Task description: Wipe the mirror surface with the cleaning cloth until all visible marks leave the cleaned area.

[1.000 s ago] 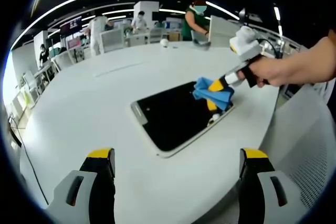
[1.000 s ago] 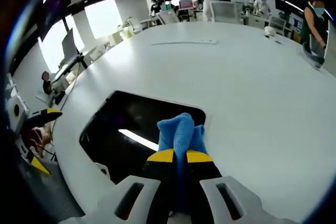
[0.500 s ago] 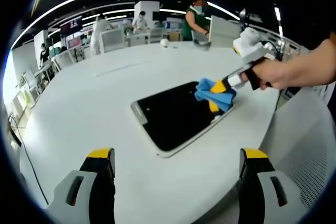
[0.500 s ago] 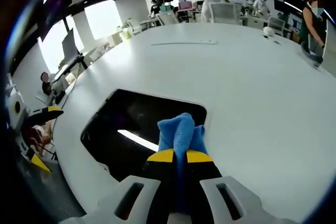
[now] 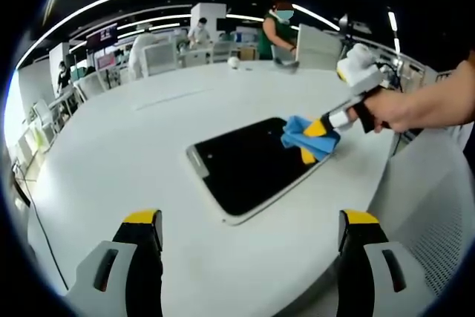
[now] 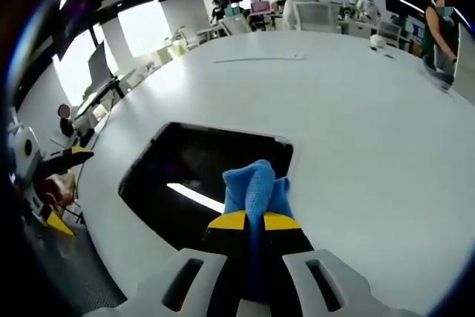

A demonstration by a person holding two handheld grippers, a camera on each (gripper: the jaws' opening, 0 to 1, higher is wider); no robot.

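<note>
I had the right tongs (image 6: 250, 220) clamped tight on the blue cleaning cloth (image 6: 254, 183), its bunched end sticking out past the yellow tips and pressed onto the mirror (image 6: 200, 176) near 1 of its short ends. The mirror lay flat on the white desk (image 6: 356, 109), a dark rounded rectangle with a pale frame; from the left gripper view I saw the cloth (image 5: 306, 137) at the mirror's (image 5: 245, 165) far right edge, held by a hand (image 5: 415, 105). My left tongs (image 5: 252, 239) hung wide open over the desk (image 5: 111, 154), gripping nothing. I judged the cloth soft and light, best pinched by its gathered middle as it was, so a loose fold trails on the glass. The mirror looked stiff, slick and breakable, and liable to slide on the smooth desk, so I reckoned light pressure was wise.
</note>
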